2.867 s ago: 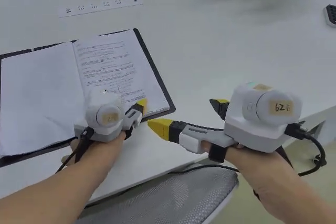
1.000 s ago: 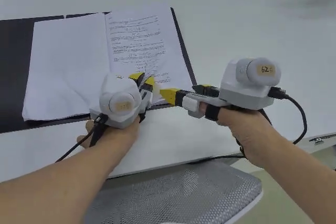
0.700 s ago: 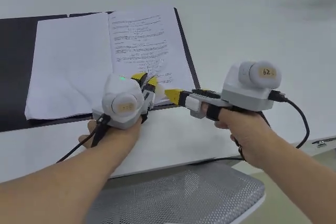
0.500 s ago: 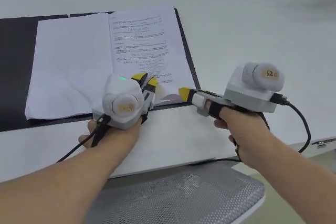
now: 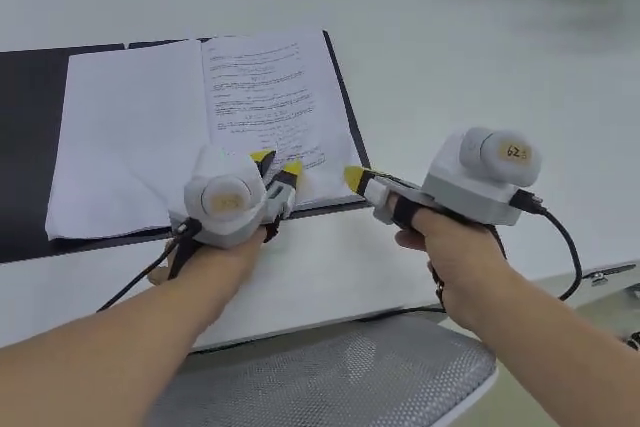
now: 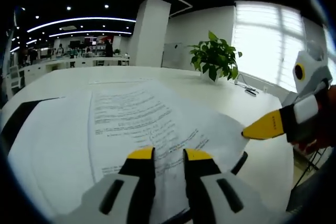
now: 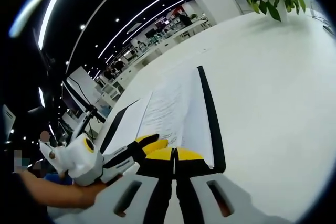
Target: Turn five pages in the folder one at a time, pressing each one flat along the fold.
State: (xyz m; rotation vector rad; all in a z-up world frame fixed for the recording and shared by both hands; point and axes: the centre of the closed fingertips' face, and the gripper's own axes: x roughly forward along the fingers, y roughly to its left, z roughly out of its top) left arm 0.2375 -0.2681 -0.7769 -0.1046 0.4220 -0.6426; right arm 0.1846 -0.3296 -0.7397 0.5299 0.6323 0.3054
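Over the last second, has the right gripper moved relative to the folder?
Yes. The right gripper has slid rightward along the near edge of the folder, from over the printed page toward the near right corner.

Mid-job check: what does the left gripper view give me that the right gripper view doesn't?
Left gripper view: left gripper, jaws slightly apart, over the white printed page; the right gripper tip-first at the page's right edge. Right gripper view: its jaws shut; left gripper's white body in a hand. Both: open black folder, green potted plant, white table.
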